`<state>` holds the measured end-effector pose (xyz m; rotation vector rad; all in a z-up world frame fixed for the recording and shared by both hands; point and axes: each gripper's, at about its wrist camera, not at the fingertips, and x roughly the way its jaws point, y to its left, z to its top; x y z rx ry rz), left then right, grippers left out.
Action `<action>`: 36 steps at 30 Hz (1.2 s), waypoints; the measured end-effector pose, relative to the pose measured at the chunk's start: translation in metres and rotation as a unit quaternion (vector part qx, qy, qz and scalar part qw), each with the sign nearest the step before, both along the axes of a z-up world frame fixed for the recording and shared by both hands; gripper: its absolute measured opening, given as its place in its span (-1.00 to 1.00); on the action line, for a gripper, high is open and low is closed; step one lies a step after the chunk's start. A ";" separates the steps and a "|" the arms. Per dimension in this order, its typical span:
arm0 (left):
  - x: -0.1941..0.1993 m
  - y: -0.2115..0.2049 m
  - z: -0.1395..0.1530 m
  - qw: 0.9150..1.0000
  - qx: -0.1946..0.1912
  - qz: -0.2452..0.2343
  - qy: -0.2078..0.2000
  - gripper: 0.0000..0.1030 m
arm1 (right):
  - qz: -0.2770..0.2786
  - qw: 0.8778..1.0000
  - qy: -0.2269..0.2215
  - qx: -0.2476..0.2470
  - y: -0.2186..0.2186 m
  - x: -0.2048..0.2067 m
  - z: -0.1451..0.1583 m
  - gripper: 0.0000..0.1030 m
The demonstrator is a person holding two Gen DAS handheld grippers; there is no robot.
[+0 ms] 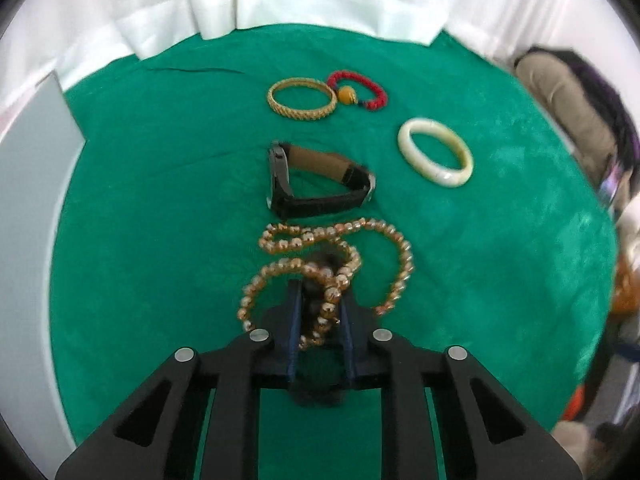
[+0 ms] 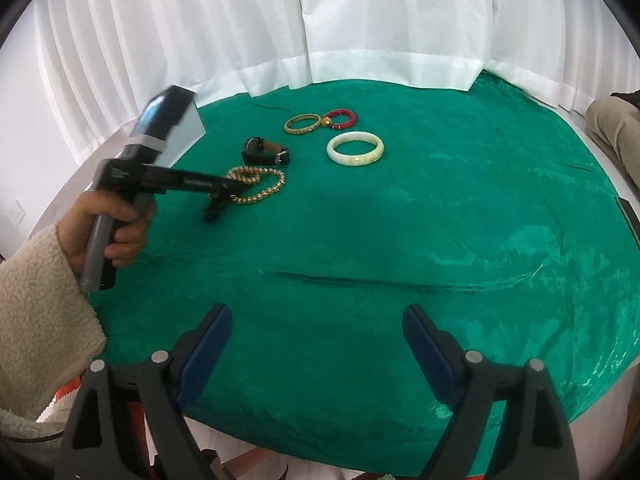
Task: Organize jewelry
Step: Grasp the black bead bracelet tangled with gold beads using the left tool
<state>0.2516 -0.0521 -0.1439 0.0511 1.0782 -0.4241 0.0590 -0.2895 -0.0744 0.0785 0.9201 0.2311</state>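
Note:
My left gripper [image 1: 320,300] is shut on a golden bead necklace [image 1: 340,256] with a dark tassel, whose loops lie on the green cloth [image 1: 160,200]. The necklace also shows in the right wrist view [image 2: 258,186], with the left gripper [image 2: 228,194] at it. Beyond it lie a black watch with a brown strap [image 1: 316,180], a gold bangle [image 1: 302,99], a red bead bracelet [image 1: 360,90] and a white jade bangle [image 1: 436,152]. My right gripper [image 2: 316,344] is open and empty above the cloth's near edge.
A grey box [image 1: 36,184] stands at the cloth's left edge; it also shows in the right wrist view [image 2: 184,132]. White curtains [image 2: 320,20] hang behind the table. A seated person [image 1: 572,120] is at the right.

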 end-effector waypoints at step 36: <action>-0.004 0.030 0.019 0.987 -0.136 0.022 0.086 -0.92 | 0.011 1.000 0.007 0.010 0.012 -0.005 -0.005 0.73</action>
